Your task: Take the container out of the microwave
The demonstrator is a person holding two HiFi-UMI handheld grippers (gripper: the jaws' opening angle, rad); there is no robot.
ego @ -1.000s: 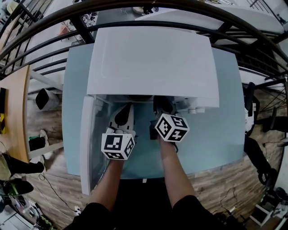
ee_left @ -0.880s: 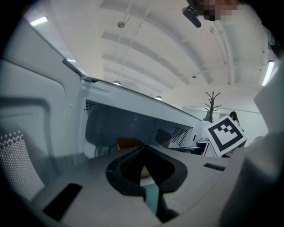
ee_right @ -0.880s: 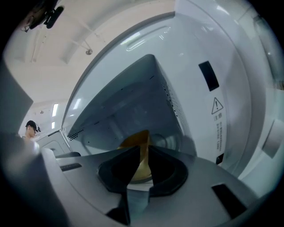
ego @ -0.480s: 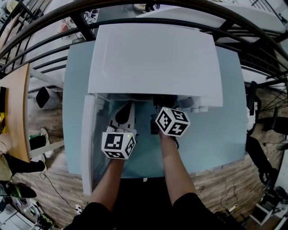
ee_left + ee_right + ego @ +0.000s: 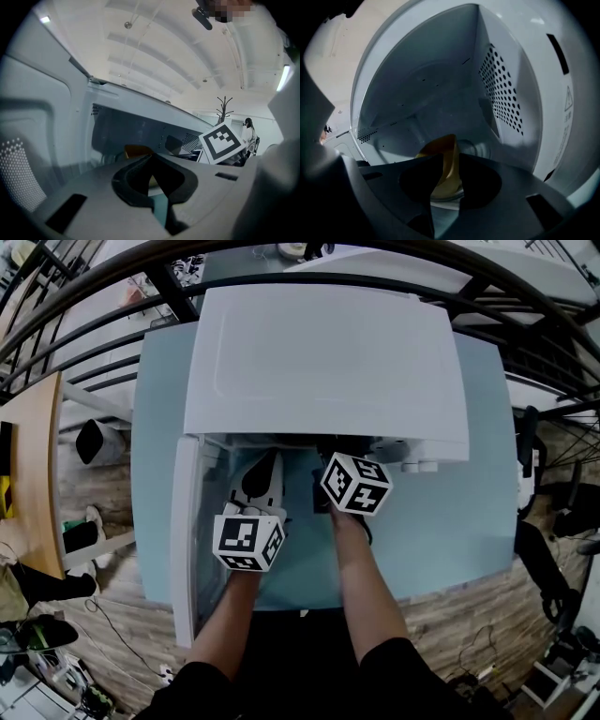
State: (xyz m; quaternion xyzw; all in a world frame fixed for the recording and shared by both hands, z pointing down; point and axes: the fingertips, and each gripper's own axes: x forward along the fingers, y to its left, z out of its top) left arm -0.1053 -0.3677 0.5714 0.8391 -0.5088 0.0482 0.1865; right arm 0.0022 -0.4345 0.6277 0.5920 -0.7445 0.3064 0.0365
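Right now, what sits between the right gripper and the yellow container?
Only bare microwave floor, in the right gripper view. Fingers of the right gripper have just been opening, nothing between them; the yellow container stands ahead.

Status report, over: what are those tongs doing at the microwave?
Right tongs just opening, empty, facing yellow container inside white microwave. Left tongs shut, empty. Nothing seen blocking the container.

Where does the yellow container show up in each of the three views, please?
Head view: not in it, hidden beneath the top of the microwave.
Left gripper view: yellow container just below centre, deep in the cavity.
Right gripper view: yellow container low centre, larger.
Shared landmark: the microwave; its perforated cavity wall shows in both gripper views.
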